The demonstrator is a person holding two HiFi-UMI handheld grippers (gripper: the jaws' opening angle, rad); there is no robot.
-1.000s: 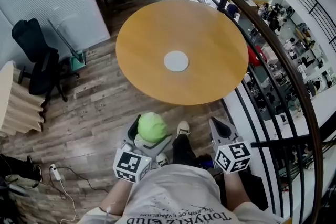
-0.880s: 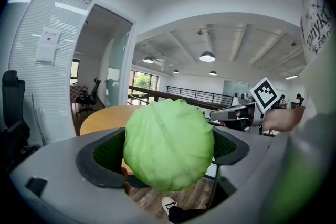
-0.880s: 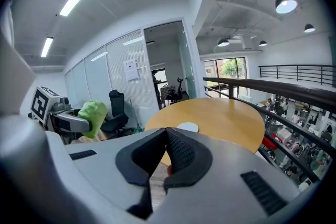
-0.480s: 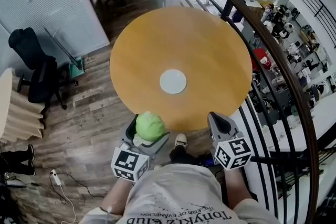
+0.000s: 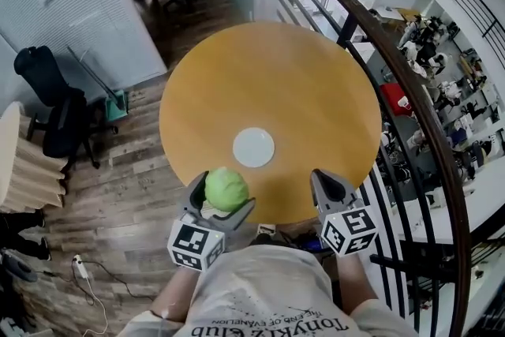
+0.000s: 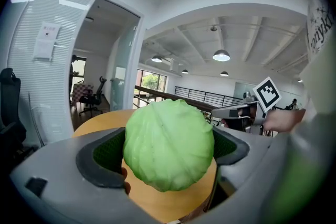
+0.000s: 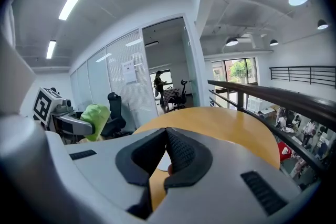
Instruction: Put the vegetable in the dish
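A round green cabbage is clamped between the jaws of my left gripper, held at the near edge of the round wooden table; in the left gripper view the cabbage fills the gap of the left gripper. A small white dish lies flat on the table, just beyond and slightly right of the cabbage. My right gripper hangs at the table's near right edge with its jaws closed together and nothing between them, as the right gripper view shows. The cabbage shows at that view's left.
A dark curved railing runs along the table's right side, with a lower floor beyond it. A black office chair stands on the wooden floor at the left. The glass office wall is at upper left.
I have stepped toward the table: both grippers now reach its near edge, and the dish lies closer to the cabbage. The left gripper still holds the cabbage.
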